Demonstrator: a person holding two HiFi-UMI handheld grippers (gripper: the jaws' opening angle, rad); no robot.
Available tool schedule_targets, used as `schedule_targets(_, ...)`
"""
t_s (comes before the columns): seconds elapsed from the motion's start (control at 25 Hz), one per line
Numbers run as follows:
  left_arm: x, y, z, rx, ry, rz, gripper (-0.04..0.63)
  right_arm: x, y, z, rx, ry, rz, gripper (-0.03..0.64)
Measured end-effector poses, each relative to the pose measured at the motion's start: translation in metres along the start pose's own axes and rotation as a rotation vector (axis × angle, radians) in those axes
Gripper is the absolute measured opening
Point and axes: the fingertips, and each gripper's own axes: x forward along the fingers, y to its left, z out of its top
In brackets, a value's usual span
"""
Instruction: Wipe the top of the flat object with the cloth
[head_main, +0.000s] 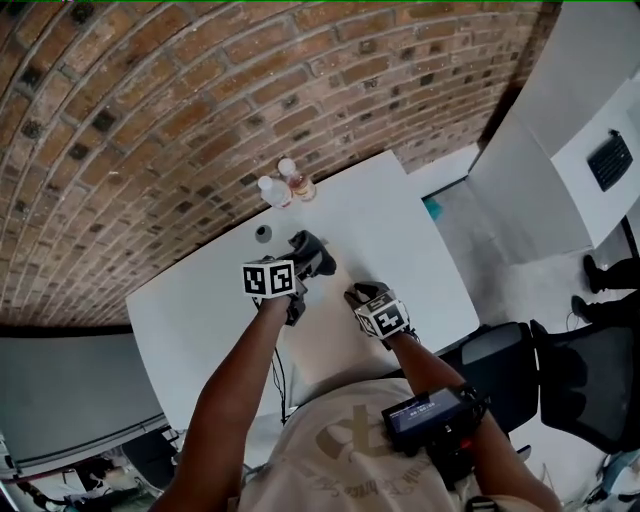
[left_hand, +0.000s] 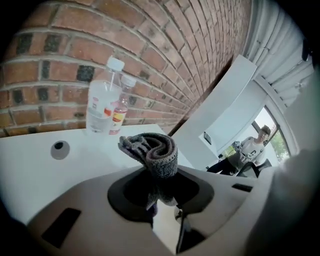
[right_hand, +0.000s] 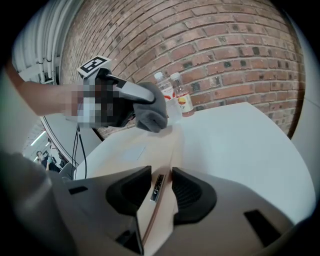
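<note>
Cloth (left_hand: 156, 152), grey and rolled into a thick wad, is sitting clenched between the fingers of the left gripper (left_hand: 159, 194), with its folded end sticking out past them. In the right gripper view that wad is hanging at the far end of the flat object (right_hand: 145, 150), a thin pale-tan board that is lying on the white surface (head_main: 385, 220). Whether the cloth is touching the board cannot be told.

The right gripper (right_hand: 161, 189) is pointing along the board from its near end. Its fingers are grasping the board's near edge, one on each side, with a small metal clasp (right_hand: 156, 186) showing on that edge between them. In the head view the two grippers are sitting near each other over the middle of the surface, the left one further from the person's body than the right.

Two clear bottles (left_hand: 102, 102) with white caps are standing upright and just beside each other at the far edge of the surface, against the brick wall (head_main: 200, 100). One is holding a pinkish liquid. A small grey round piece (left_hand: 60, 149) is lying on the surface near the bottles, apart from the cloth. A black chair (head_main: 565, 385) is standing off to the right of the surface.
</note>
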Motion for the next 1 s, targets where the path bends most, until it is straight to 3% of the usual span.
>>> schedule_targets(0.24, 0.041, -0.007, -0.001, 0.038, 0.093, 0.013, 0.103, 0.000, 0.000, 0.001, 0.001, 0.001, 0.019, 0.143)
schedule_targets(0.48, 0.057, 0.018, -0.016, 0.093, 0.200, 0.101, 0.103, 0.000, -0.001, 0.000, 0.009, -0.004, 0.027, 0.143)
schedule_targets(0.88, 0.033, 0.036, -0.033, 0.148, 0.254, 0.166, 0.103, -0.002, -0.002, -0.002, 0.002, -0.007, 0.029, 0.143)
schedule_targets(1.0, 0.015, 0.051, -0.042, 0.133, 0.248, 0.196, 0.103, -0.002, -0.003, -0.002, 0.004, -0.006, 0.024, 0.144)
